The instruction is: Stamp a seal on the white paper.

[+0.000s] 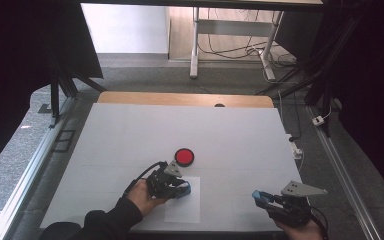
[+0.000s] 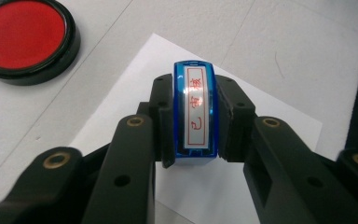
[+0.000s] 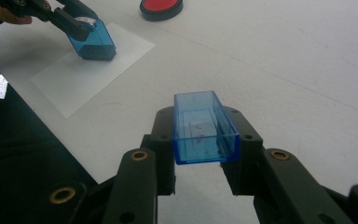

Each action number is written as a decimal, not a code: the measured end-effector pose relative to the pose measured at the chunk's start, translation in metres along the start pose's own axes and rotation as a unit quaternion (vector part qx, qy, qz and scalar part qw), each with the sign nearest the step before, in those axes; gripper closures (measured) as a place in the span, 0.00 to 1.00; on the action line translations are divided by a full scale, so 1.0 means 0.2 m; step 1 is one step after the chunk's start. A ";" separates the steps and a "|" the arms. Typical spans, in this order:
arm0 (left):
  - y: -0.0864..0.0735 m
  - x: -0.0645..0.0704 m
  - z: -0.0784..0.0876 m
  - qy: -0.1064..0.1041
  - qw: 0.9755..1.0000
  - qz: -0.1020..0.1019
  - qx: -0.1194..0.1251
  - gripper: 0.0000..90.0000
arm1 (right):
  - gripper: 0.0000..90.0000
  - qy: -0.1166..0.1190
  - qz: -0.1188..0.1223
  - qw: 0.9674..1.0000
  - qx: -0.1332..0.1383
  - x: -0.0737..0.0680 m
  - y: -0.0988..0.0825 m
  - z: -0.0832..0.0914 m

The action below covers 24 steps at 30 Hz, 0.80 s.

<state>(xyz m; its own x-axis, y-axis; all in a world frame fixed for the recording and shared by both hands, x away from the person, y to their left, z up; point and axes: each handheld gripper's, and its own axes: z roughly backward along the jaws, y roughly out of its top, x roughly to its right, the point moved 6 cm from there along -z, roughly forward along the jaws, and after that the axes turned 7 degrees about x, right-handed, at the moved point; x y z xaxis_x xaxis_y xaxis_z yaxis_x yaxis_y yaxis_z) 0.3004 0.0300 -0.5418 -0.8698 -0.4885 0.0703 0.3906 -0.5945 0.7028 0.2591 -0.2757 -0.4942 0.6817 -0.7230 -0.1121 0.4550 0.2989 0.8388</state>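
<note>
While clamped, left hand-held gripper (image 2: 193,116): jaws pinch a blue translucent stamp (image 2: 196,112), red characters on top, above white paper sheet (image 2: 270,121).
Right hand-held gripper (image 3: 200,135): grips a clear blue rectangular cap (image 3: 204,128) over the tabletop (image 3: 284,60).
Ink pad (image 2: 23,37): round, red, black-rimmed.

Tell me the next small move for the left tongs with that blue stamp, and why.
Probably press the stamp straight down onto the white paper sheet. The left tongs are shut on the stamp, which stands over the sheet, while the right tongs hold its blue cap off to the side and the red ink pad lies open behind. Whether it was inked, I cannot tell.
</note>
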 end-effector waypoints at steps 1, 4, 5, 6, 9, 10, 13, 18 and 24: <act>0.00 0.01 0.00 0.005 1.000 -0.005 -0.002 0.79 | 0.75 0.000 0.000 1.000 0.000 0.00 0.00 0.00; 0.00 0.01 0.00 0.009 1.000 -0.009 -0.004 0.79 | 0.75 0.000 0.000 1.000 0.000 0.00 0.00 0.00; 0.00 0.01 0.00 0.007 1.000 -0.005 -0.003 0.79 | 0.75 0.000 0.001 1.000 0.000 0.00 0.00 0.00; 0.00 0.01 0.00 0.005 1.000 -0.002 -0.002 0.79 | 0.75 0.000 0.000 1.000 -0.001 0.00 0.00 0.00; 0.00 -0.01 0.00 -0.005 1.000 0.008 0.001 0.79 | 0.75 0.001 0.000 1.000 -0.001 0.00 0.00 0.00; 0.00 -0.01 0.00 -0.008 1.000 0.015 0.004 0.79 | 0.75 0.001 0.000 1.000 -0.001 0.00 0.00 0.00; -0.01 -0.03 0.00 -0.021 0.999 0.030 0.009 0.79 | 0.75 0.001 0.001 1.000 -0.001 0.00 0.00 0.00; -0.01 -0.06 0.00 -0.038 0.998 0.056 0.016 0.79 | 0.75 0.001 0.000 1.000 -0.002 0.00 0.00 0.00; -0.01 -0.04 0.00 -0.030 0.998 0.048 0.015 0.79 | 0.75 0.000 0.001 1.000 -0.005 0.00 0.00 0.00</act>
<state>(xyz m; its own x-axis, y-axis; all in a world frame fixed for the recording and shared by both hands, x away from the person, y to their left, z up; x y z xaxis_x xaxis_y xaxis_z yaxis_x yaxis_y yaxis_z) 0.3075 0.0353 -0.5448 -0.8460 -0.5022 0.1794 0.4638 -0.5270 0.7122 0.2594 -0.2754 -0.4947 0.6824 -0.7226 -0.1104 0.4590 0.3061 0.8341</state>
